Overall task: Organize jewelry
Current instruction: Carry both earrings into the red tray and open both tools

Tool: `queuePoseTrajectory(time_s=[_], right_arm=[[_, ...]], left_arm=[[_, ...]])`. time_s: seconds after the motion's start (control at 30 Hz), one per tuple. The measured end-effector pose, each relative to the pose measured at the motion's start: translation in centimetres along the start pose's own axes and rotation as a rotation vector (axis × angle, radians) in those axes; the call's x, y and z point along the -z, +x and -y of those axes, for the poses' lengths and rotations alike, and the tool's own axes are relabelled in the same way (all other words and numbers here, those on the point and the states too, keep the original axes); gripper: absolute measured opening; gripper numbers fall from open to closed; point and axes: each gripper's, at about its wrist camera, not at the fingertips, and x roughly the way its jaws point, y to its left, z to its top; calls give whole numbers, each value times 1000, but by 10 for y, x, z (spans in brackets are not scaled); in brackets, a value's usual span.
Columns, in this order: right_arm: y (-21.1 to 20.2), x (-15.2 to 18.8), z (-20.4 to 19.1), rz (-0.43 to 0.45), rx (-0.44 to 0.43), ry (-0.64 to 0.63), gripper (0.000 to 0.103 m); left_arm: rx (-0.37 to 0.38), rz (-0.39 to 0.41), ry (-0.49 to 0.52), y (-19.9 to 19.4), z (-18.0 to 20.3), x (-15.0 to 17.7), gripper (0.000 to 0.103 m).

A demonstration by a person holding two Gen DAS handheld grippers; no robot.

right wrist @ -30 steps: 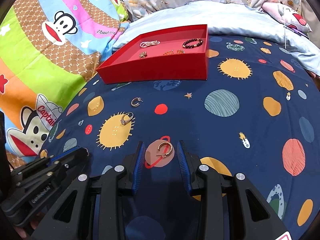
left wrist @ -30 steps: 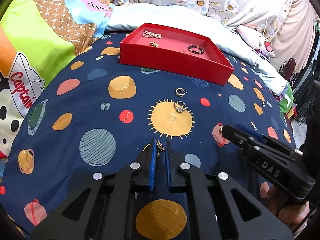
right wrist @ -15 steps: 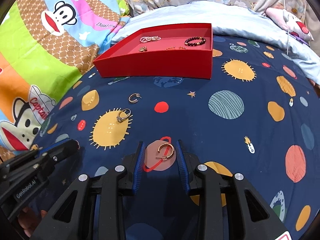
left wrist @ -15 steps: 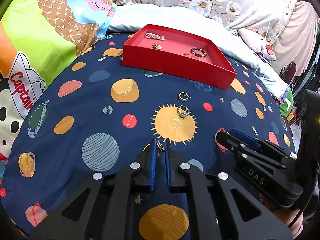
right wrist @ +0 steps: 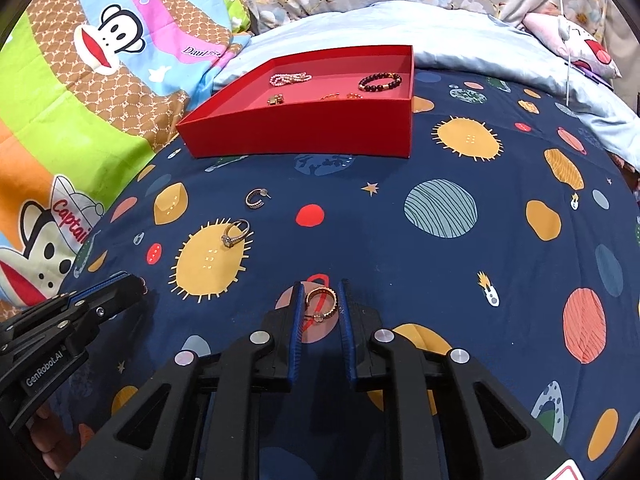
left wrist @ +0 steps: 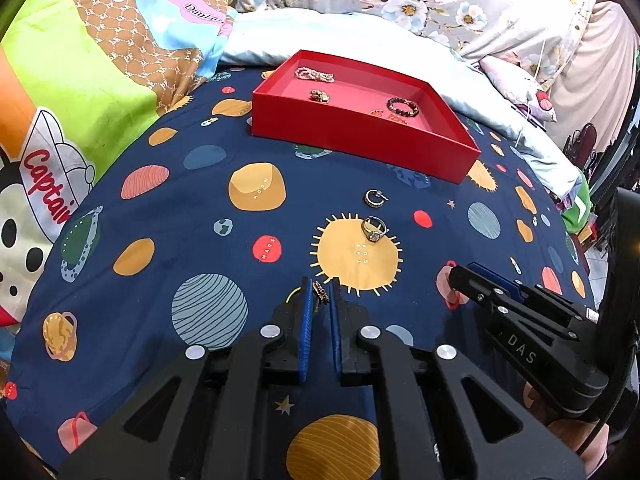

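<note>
- Left wrist view: the left gripper is seen with its blue-padded jaws drawn nearly together, clamped on a small dark beaded hoop earring at the fingertips, above the navy planet-print bedsheet.
- Ahead, a silver ring with a pale stone is seen lying on a yellow sun motif, and a small silver hoop earring lies just beyond it on the sheet.
- Farther back, an open red rectangular cardboard tray rests on the sheet; a pink bead strand, a small gold clasp piece and a dark bead bracelet are held inside it.
- The right gripper is visible at the right, low over the sheet.
- Right wrist view: the right gripper is shown with jaws set closely on either side of a gold ridged hoop earring; whether the pads press it cannot be told.
- The stone ring and silver hoop lie to the left ahead, well apart from the tray.
- The left gripper appears at the left edge.
</note>
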Motion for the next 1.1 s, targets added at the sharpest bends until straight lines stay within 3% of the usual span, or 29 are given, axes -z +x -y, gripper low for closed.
queuePoseTrajectory(time_s=[0.37,0.73,1.1], right_arm=[[-25,-23,13,65,-22,27,16],[-36,-103,28,173,-76,32,16],[8,-185,36,176,-112,41,16]], left_arm=[[-10,57,15,-6,1,-25,8],[-9,169,34,-4,9,-96,8],[3,191,53,38,18,-179,8]])
